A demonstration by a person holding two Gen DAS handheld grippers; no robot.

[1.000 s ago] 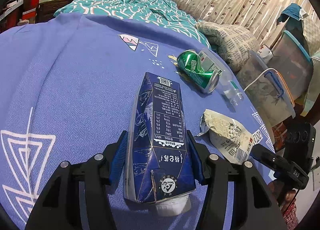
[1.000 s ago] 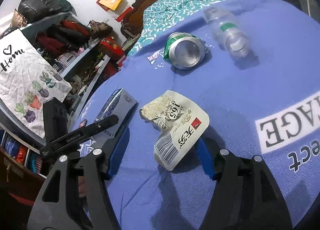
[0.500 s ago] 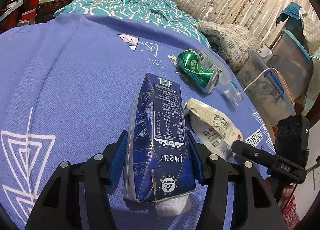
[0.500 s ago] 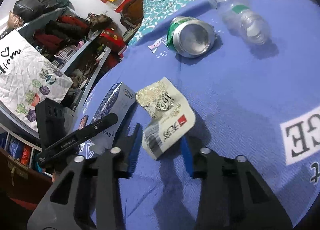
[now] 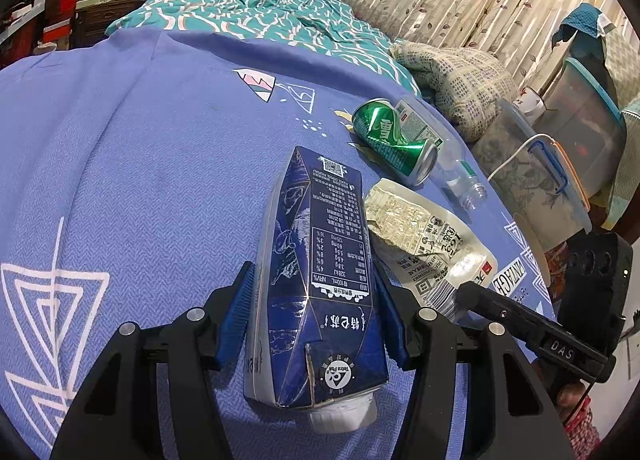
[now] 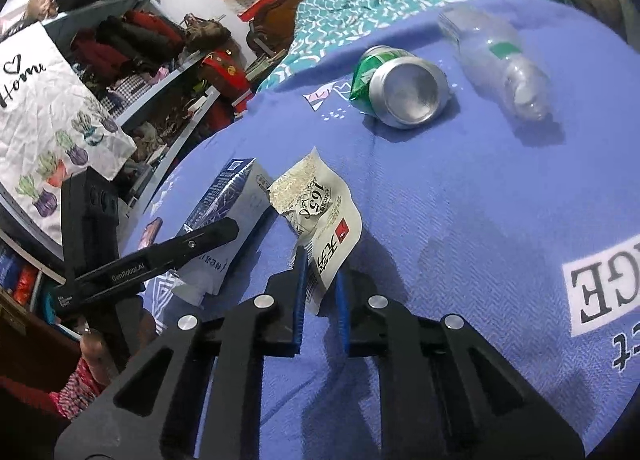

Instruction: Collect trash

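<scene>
**Inspector:** Starting at the left. The left hand-held gripper (image 5: 312, 312) is clenched on the dark blue carton (image 5: 320, 260), pads bearing on both long sides near the capped end. The carton lies flat on the blue bedspread (image 5: 140, 159) — no bench here, it is a bed.

**Assistant:** How will it handle?

**Inspector:** Judged light and probably empty; its panels are dented, so it is half-stiff and will give under pressure. The present hold across the narrow sides looks sound.

**Assistant:** And to its right?

**Inspector:** The white wrapper (image 6: 324, 227) lies just beside the carton. The right hand-held gripper (image 6: 320, 296) is closing on its near, barcoded end, which stands between the pads. Thin, limp film — likely slippery; take it well in from the edge.

**Assistant:** Further right?

**Inspector:** At the far right, a crushed green can (image 6: 400, 87) and a clear plastic bottle (image 6: 504, 63), both lying untouched. The can is rigid, best taken across its body; the bottle is light and may roll.
</scene>
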